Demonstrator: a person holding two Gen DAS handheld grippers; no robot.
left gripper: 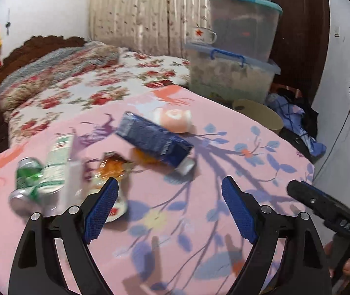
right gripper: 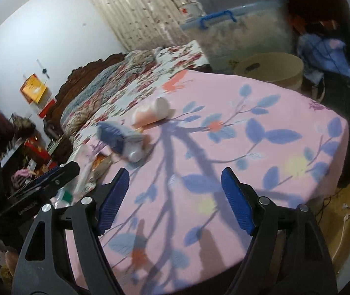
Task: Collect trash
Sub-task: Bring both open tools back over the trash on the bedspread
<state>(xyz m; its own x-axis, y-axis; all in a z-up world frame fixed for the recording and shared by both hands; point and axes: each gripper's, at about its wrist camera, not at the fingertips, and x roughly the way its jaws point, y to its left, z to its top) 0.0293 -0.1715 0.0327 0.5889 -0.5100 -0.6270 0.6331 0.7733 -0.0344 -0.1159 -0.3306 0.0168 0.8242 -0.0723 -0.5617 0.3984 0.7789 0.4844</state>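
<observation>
Blue pads of the left claw (left gripper: pixel 170 186) stand wide apart and empty over the pink cloth (left gripper: pixel 224 152); just ahead to its left lie the green can (left gripper: pixel 27 182) and orange wrapper (left gripper: pixel 112 167), the blue carton (left gripper: pixel 152 140) straight ahead, so slow before closing. From the right wrist, the right claw (right gripper: pixel 175 179) is likewise released, holding nothing, the carton (right gripper: pixel 118 137) ahead-left and the tan bin (right gripper: pixel 270 70) far ahead-right, probably where the trash should go.

A pink leaf-printed sheet (left gripper: pixel 224 147) fills the centre; a floral-quilted bed (left gripper: pixel 89 81) and white wall (left gripper: pixel 39 7) upper left, cream curtain (left gripper: pixel 145 12) top centre.
</observation>
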